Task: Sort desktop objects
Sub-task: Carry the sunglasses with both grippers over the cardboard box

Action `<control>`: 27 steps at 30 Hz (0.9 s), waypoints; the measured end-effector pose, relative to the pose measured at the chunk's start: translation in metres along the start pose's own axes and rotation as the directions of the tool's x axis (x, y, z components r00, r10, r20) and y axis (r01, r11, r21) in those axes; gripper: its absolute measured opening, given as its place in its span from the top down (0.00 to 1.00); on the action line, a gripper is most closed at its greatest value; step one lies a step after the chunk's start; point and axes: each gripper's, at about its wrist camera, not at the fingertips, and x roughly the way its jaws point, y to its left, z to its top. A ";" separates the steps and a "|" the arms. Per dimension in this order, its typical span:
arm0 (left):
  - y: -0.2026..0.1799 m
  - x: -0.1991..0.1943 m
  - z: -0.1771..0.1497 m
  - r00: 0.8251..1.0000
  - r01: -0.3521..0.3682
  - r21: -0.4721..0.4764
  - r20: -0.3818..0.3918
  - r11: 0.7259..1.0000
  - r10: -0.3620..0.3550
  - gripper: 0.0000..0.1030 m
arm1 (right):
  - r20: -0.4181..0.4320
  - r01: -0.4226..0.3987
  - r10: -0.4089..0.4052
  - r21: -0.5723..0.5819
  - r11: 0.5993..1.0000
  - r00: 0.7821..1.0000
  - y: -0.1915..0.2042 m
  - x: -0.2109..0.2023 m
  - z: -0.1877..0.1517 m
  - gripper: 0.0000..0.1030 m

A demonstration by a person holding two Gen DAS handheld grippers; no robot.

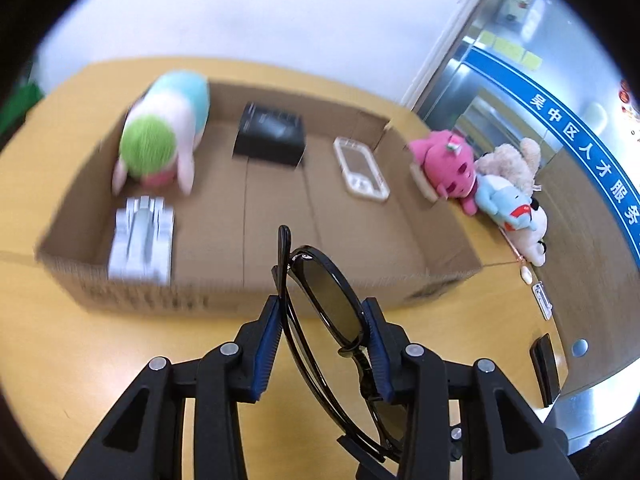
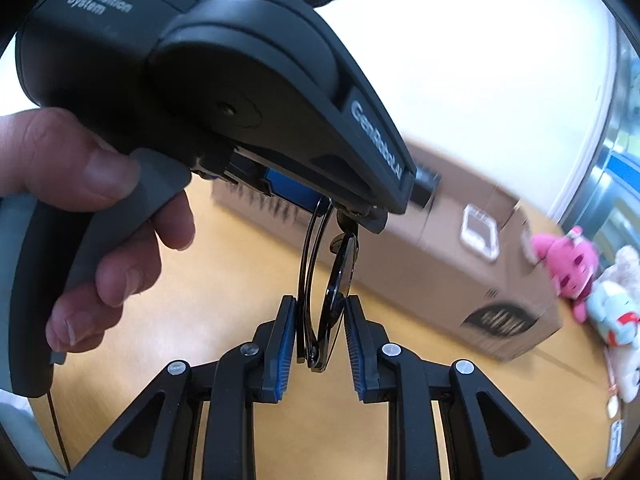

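Black sunglasses (image 1: pixel 320 296) are held folded between both grippers above the yellow table. My left gripper (image 1: pixel 322 312) is shut on the sunglasses at one end. In the right wrist view my right gripper (image 2: pixel 320 320) closes around the other end of the sunglasses (image 2: pixel 332 292), its blue pads touching the frame. The left gripper body (image 2: pixel 200 80) and the hand on it fill the upper left there. An open cardboard box (image 1: pixel 360 216) lies just beyond, holding a green-and-white plush (image 1: pixel 160 136), a black box (image 1: pixel 270 134), a white device (image 1: pixel 360 168) and a white part (image 1: pixel 140 240).
Pink (image 1: pixel 444 164), beige and blue plush toys (image 1: pixel 508 200) lie at the box's right side on the table (image 1: pixel 60 344). Small items (image 1: pixel 542 296) and a black object (image 1: pixel 544 364) lie near the table's right edge. A glass door stands to the right.
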 end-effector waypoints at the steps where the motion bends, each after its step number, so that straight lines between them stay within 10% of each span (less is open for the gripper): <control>1: -0.004 0.000 0.012 1.000 -0.003 0.018 0.009 1.000 0.003 0.62 | 0.013 0.006 -0.006 0.003 1.000 1.000 -0.005 0.001 0.008 0.78; 14: 0.001 0.074 0.146 0.996 0.023 0.066 -0.085 0.998 -0.018 0.63 | 0.005 -0.041 0.041 0.177 0.983 0.999 -0.132 0.081 0.111 0.77; 27: 0.052 0.208 0.146 0.936 0.040 -0.043 -0.347 0.998 -0.053 0.63 | -0.301 -0.088 0.205 0.359 0.929 0.931 -0.156 0.200 0.104 0.77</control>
